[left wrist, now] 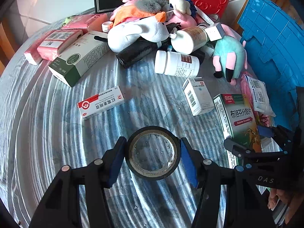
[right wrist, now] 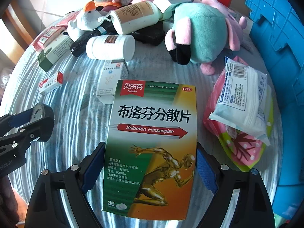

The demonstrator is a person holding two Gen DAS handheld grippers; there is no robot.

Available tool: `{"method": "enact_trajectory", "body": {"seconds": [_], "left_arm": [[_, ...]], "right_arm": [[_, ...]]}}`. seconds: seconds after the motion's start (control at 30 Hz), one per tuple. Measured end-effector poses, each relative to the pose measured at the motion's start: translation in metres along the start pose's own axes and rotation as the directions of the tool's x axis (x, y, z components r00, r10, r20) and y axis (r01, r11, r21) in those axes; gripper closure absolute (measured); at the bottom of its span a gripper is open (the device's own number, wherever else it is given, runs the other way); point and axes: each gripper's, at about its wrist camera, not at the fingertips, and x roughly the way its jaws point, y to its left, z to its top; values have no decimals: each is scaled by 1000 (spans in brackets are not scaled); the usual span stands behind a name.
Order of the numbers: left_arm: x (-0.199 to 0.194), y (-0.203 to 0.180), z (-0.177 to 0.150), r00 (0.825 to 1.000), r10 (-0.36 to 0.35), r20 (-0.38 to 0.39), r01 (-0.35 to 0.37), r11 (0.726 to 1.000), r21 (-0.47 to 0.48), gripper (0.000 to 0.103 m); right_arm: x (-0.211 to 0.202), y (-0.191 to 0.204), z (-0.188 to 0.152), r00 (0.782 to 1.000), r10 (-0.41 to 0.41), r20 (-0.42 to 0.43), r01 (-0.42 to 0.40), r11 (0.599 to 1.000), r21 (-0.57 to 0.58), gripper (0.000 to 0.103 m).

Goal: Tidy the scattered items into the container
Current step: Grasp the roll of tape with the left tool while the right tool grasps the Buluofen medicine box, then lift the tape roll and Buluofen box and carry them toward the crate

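Black tape roll (left wrist: 152, 153): clamped between the blue pads of my left gripper (left wrist: 153, 156), lifted off the striped cloth (left wrist: 47, 133). Green-and-orange ibuprofen box (right wrist: 150, 148): lies flat between the jaws of my right gripper (right wrist: 150, 169), which stand wide; left pad looks to be touching its edge, right pad just apart. Blue container (right wrist: 281, 43): ahead and to the right of both grippers. White bottles (left wrist: 176, 64), small cartons and plush toys (left wrist: 229, 57): heaped well ahead of my fingers.
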Motion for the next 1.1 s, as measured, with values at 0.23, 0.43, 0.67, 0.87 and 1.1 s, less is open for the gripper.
{"method": "enact_trajectory", "body": {"seconds": [0.23,0.43,0.67,0.87,1.1], "left_arm": [[-17,-2,7,1000,6,27,-7,1000,6,47],[-27,-2,9,999,9,40,-10,1000,8,47],[-31,0,9,999,9,42,-9,1000,2,47],[-40,0,14,998,8,55,-9,1000,2,47],[-58,2,24,997,19,77,-18,1000,-3,47]], "right_arm": [[-18,-10,-6,1000,9,10,-9,1000,0,15],[-16,-2,3,1000,19,-2,-19,1000,4,15],[-23,14,2,1000,15,-2,-15,999,-36,15],[-36,31,1,999,42,17,-41,997,-68,15],[-57,38,10,997,57,51,-53,995,-82,15]]}}
